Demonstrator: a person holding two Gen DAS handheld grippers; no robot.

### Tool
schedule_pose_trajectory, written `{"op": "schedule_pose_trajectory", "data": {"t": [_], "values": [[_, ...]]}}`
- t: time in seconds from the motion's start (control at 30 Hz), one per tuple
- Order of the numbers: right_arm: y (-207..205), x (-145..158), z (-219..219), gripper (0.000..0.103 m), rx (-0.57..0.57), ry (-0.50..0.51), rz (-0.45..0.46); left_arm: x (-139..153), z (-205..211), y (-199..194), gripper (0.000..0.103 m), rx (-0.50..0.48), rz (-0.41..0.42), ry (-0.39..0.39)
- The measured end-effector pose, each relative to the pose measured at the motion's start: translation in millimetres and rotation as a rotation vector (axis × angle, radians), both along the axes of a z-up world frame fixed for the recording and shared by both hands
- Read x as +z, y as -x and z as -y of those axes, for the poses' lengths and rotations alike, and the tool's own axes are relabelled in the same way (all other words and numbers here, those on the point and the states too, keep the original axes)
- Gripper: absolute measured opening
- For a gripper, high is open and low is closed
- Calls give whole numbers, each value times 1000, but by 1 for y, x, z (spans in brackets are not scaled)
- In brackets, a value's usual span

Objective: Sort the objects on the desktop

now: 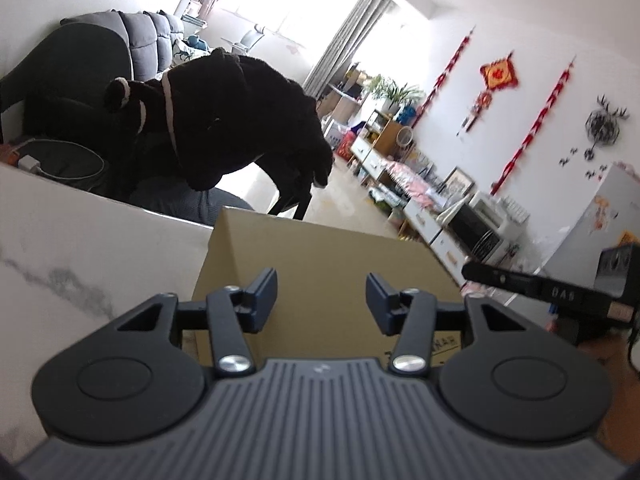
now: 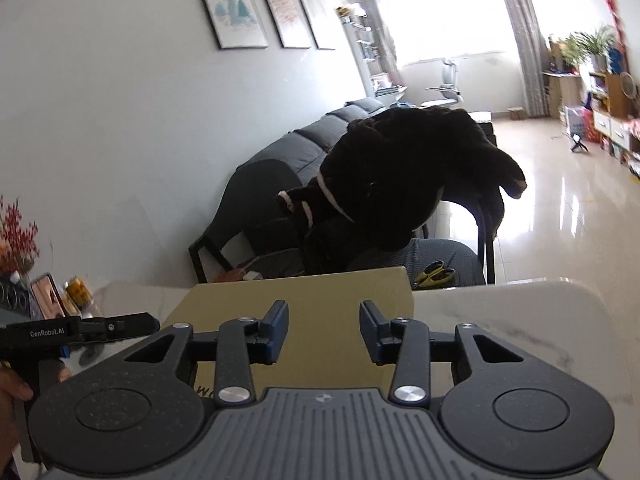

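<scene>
1. Left gripper (image 1: 322,300): jaws apart, nothing between them, poised above the near side of the cardboard box (image 1: 320,264).
2. Right gripper (image 2: 324,330): jaws likewise apart and empty, hovering over the same box's near side, just right of the left gripper.
3. Box placement: resting on the white marble surface (image 1: 80,240), near its far edge, with a chair draped in a black garment (image 1: 240,120) beyond it.
4. Box interior hidden in both views; no judging what already lies inside.
5. Probable step: between picks, both tools free and ready to fetch the next item.
6. Candidate items: a pair of yellow-handled scissors (image 2: 434,273) just beyond the box's far right corner, apparently on the chair seat; small clutter (image 2: 60,296) left of the box, too blurred to name.
7. Advice: widen the jaws before descending, approach along the item's narrow axis, close only once both pads bracket it.
8. Keep the idle gripper clear of the box rim to avoid nudging the box toward the surface's edge.
</scene>
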State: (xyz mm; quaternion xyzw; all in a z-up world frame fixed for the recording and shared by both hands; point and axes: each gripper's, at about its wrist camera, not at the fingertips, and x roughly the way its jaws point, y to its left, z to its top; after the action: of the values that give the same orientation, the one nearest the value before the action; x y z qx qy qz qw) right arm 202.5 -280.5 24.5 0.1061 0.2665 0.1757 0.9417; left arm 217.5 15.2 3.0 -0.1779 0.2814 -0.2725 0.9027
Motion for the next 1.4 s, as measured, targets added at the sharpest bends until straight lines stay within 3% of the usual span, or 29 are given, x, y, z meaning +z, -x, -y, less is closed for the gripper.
{"op": "schedule_pose_trajectory", "data": {"t": [0.27,0.5,0.7,0.77,0.83,0.93,1.03,1.4], "values": [[-27,-9,-11,44,32,77,-29,0,6,1,48,-30,28,-60],[-33,-18,-8,42,50,67,-24,-3,7,4,48,-28,51,-63],[-24,-18,-28,42,59,213,15,3,19,12,50,-25,94,-138],[-22,-17,-34,43,48,242,18,5,18,17,58,-28,98,-123],[-16,-14,-39,45,46,249,21,8,16,25,65,-36,113,-99],[2,-9,-46,59,53,286,49,14,12,40,71,-48,145,-93],[24,-3,-52,60,65,340,73,18,8,55,76,-60,162,-103],[98,5,-64,72,46,397,84,10,-10,107,76,-106,186,-96]]}}
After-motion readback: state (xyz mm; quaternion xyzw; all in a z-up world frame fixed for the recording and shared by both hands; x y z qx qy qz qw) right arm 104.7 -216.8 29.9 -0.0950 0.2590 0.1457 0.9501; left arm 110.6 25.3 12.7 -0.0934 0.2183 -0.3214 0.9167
